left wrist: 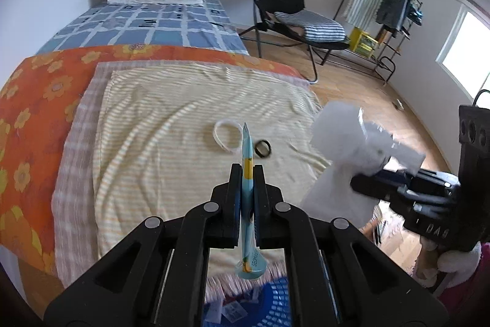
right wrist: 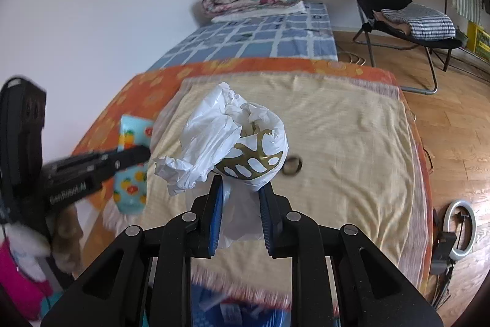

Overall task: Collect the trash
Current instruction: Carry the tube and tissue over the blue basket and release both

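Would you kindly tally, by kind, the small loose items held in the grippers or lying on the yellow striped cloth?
Light-blue fruit-print packet, in the left gripper: 1
White plastic bag, in the right gripper: 1
White tape roll on the cloth: 1
Black ring on the cloth: 1
Total: 4

flat light-blue snack wrapper with orange fruit print [left wrist: 247, 173]: held edge-on and upright, off the bed
crumpled white plastic bag with a gold-and-white leaf print [right wrist: 235, 140]: bunched up, raised above the yellow striped cloth
white tape ring [left wrist: 227, 135]: flat on the cloth
small dark ring [left wrist: 262, 148]: just beside it
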`<act>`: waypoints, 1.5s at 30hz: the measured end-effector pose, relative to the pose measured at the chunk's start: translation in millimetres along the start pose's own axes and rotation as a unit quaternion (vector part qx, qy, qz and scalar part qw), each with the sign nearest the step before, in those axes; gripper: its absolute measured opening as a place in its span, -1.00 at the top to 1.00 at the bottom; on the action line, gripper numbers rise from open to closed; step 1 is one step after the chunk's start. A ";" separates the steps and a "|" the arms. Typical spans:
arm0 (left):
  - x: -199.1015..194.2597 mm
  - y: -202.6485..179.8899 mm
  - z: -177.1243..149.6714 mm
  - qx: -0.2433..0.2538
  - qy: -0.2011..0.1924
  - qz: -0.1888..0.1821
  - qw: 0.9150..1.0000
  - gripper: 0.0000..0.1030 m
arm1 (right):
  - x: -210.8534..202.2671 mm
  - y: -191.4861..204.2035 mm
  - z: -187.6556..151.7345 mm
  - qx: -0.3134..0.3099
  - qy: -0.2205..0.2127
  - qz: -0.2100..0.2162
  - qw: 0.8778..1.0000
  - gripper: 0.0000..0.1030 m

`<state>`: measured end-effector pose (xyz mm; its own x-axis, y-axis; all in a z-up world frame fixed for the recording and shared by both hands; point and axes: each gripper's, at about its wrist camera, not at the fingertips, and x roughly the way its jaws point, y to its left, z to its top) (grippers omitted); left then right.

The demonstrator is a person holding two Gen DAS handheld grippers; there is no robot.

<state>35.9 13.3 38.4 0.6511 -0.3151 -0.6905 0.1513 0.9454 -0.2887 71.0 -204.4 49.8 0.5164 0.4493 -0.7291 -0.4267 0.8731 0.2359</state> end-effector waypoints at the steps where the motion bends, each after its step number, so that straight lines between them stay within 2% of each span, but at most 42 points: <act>1: -2.7 -2.6 -6.2 0.002 0.002 -0.005 1.000 0.92 | -3.3 2.7 -7.1 -0.005 0.003 0.001 1.000 0.60; 5: -12.3 -12.3 -35.9 0.015 0.000 -0.009 1.000 0.92 | -19.2 17.5 -44.8 -0.032 0.016 -0.002 0.999 0.60; 10: -11.5 -16.6 -71.1 0.011 0.020 -0.019 1.000 0.92 | -33.6 25.8 -88.0 -0.042 0.028 -0.003 0.999 0.60; 14: -3.7 -19.4 -98.0 0.007 0.044 -0.017 0.999 0.92 | -31.1 28.9 -119.6 -0.038 0.055 0.005 0.998 0.60; 20: 2.4 -19.7 -120.2 0.008 0.055 -0.007 0.998 0.92 | -18.6 35.3 -154.3 -0.049 0.089 0.000 0.995 0.60; 27: 5.9 -22.1 -138.8 0.013 0.069 -0.006 0.998 0.92 | -5.5 38.1 -178.2 -0.053 0.115 -0.004 0.992 0.60; 41: 12.2 -24.4 -154.7 0.024 0.093 0.000 0.995 0.92 | 8.7 38.8 -195.4 -0.050 0.142 0.001 0.989 0.52; 44: 15.0 -22.1 -155.8 0.019 0.102 0.003 0.995 0.91 | 12.7 41.6 -197.7 -0.053 0.148 0.004 0.988 0.40; 45: 15.6 -20.8 -155.9 0.018 0.103 0.005 0.994 0.91 | 14.5 42.4 -198.7 -0.054 0.152 0.005 0.987 0.31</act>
<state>-73.0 -24.3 -69.8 0.4863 -0.3132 -0.8157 0.1742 0.9496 -0.2607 -87.2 -198.5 -78.5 0.2724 0.3669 -0.8895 -0.5158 0.8360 0.1869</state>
